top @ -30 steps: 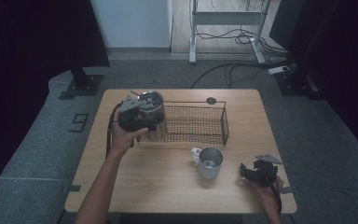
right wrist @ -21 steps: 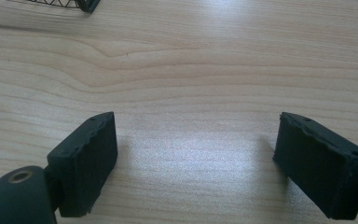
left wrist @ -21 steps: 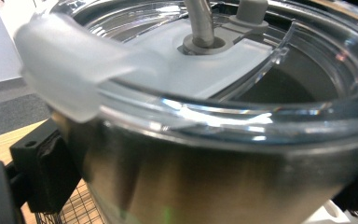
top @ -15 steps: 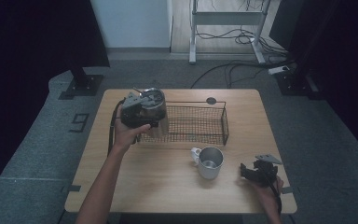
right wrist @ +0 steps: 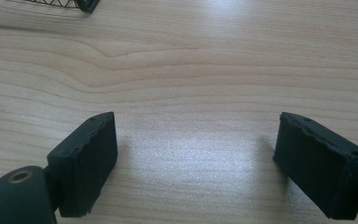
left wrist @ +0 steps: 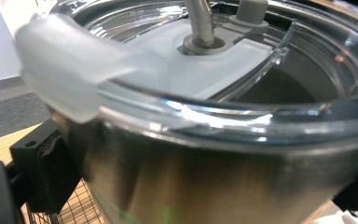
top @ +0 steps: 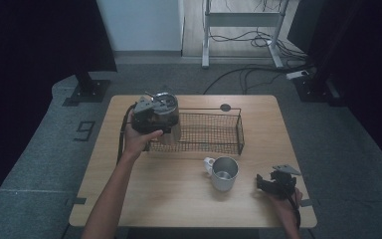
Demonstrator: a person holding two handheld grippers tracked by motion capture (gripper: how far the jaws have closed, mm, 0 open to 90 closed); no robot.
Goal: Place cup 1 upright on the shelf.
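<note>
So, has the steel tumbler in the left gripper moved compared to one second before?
Yes. The tumbler, clamped in the left gripper, has shifted rightward, farther over the left end of the wire basket.

steel tumbler [left wrist: 205, 177], black mesh basket [top: 209, 132]

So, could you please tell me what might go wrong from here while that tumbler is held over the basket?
The left gripper holds the steel tumbler by its smooth wall above the wire basket's left end; it could slip through the jaws. Set down carelessly, its base might catch the basket rim and tip. The clear lid has an open gap, so any contents could spill. The right gripper rests open near the metal mug, too far off to help.
</note>
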